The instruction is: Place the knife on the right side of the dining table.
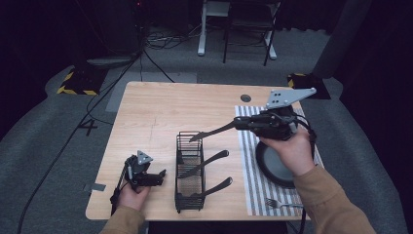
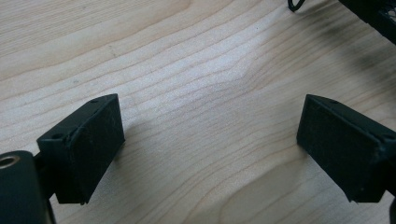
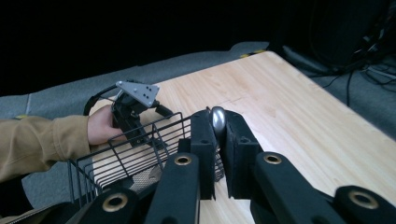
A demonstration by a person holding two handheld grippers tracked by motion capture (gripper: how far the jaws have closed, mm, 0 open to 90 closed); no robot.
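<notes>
From above, a light wooden table [image 1: 156,112] carries a black wire cutlery basket [image 1: 190,170] near its middle, its long side running away from the person. Two dark-handled utensils [image 1: 209,161] lean out of it, handles pointing up and to the right. The right gripper [image 1: 241,124], held in the person's right hand [image 1: 287,148], hangs above the table just right of the basket's far end. Its jaws are clamped on the handle of a dark table knife [image 1: 212,131]; the knife's long axis runs almost level, slanting slightly down to the left, with its tip over the basket's far rim. Below the hand lie a grey-and-white striped placemat [image 1: 253,190], a dark round plate [image 1: 272,165] and a silver fork [image 1: 280,204] near the front edge. The left gripper [image 1: 158,176] rests low at the table's front left, beside the basket, with the left hand [image 1: 131,195] around it.

In the left gripper view, the two black jaws stand wide apart with nothing between them, just above bare wood; a corner of the basket [image 2: 378,18] shows at the upper right.

In the right gripper view, the jaws are pressed together on the knife, whose rounded silvery end [image 3: 218,119] pokes up between the pads. Beyond sit the basket's wire wall [image 3: 135,149] and the other gripper, held by a hand in a tan sleeve [image 3: 42,140].
</notes>
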